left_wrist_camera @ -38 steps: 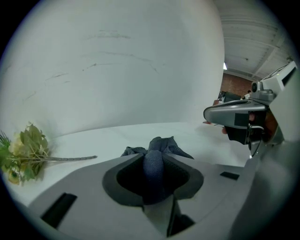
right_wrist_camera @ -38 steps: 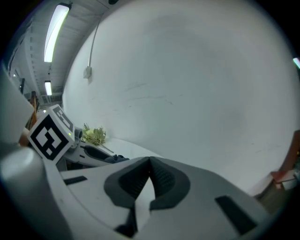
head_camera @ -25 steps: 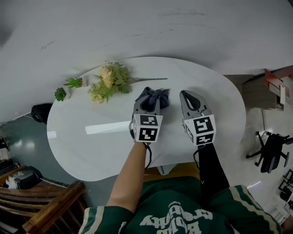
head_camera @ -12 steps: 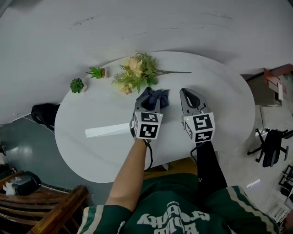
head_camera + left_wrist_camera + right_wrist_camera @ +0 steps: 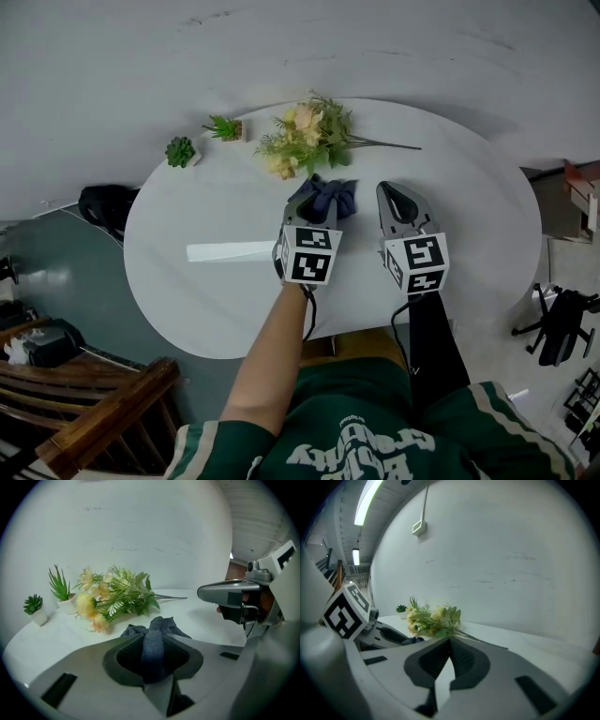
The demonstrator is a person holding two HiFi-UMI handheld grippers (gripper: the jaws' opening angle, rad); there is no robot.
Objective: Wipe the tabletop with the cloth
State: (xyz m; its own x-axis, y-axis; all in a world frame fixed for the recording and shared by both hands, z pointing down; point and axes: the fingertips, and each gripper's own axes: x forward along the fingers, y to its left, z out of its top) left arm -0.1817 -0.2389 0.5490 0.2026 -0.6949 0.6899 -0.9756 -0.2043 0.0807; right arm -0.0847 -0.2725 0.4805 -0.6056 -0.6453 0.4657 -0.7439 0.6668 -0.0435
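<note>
Just beyond the cloth (image 5: 323, 198) lies a flower bunch (image 5: 305, 136).

Most of the cloth (image 5: 336, 195) vanishes behind the left hand-held gripper (image 5: 307, 208) clamping it. The wooden chair (image 5: 94, 412) runs off the lower-left edge, and the office chair (image 5: 562, 323) off the right.
</note>
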